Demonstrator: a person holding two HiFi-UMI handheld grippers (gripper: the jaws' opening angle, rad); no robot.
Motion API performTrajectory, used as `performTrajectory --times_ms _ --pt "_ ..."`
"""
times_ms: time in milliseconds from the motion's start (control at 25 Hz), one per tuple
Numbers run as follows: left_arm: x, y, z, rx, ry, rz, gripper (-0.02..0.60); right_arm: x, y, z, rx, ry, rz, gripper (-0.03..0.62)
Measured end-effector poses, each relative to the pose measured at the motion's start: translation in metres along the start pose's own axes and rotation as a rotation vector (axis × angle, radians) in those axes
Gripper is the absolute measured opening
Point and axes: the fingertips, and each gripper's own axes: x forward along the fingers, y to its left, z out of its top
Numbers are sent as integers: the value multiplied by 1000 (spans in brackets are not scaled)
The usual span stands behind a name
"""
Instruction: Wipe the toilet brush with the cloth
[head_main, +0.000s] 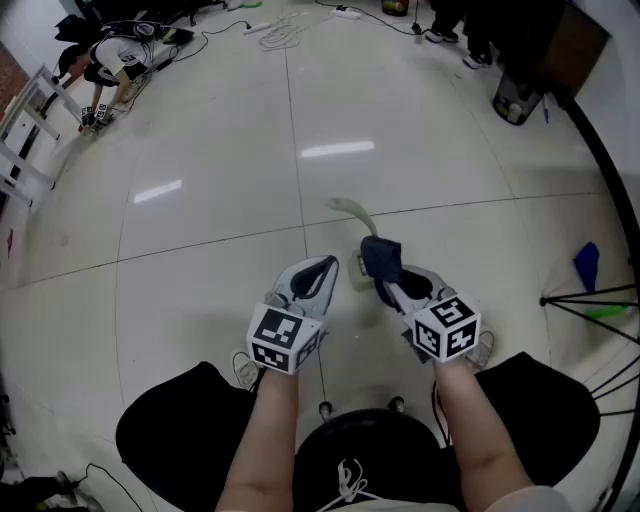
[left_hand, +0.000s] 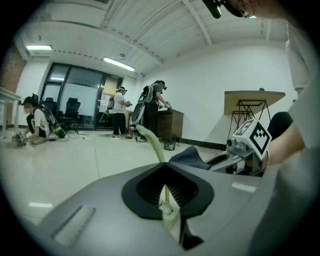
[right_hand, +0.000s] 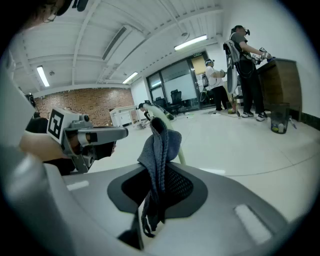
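Toilet brush (head_main: 352, 213): you hold it in the air over the floor (head_main: 200, 250), just past your knees, with its stem running off toward 12 o'clock.
Look of it: a slim, pale green stem, smooth, bending over at the far tip. It seems stiff but thin. No view shows a bristle head clearly.
Left hand-held gripper (head_main: 322, 270): its jaws are closed down to a narrow slit on the near end of the stem, and nothing else is in them.
Right hand-held gripper (head_main: 388, 285): its jaws are pinched on the cloth (head_main: 381, 257), a dark blue-grey fold that stands bunched above them, with loose ends hanging below.
Cloth to brush: the cloth sits at 3 o'clock of the stem, very near it. Whether they touch cannot be told.
Risk, twist: your grip is on one end only, so a firm sideways rub could swing or turn the stem in the jaws.
Risk, slip: only a small pinch of cloth is held, so dragging it hard along the stem could pull it free.
Risk, miss: the bunched fold is narrow, so a stroke slightly off line would slide past the thin stem.
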Motion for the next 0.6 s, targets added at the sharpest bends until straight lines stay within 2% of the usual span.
performTrajectory --times_ms 360,480,600 --pt "70 0 -105 -175 70 -55 6 62 -4 -156 -35 314 117 71" --pt "81 1 -132 -213 88 -75 6 80 0 -184 -24 373 160 71" --pt "88 9 -155 -248 121 -71 6 94 3 -196 -19 399 193 71"
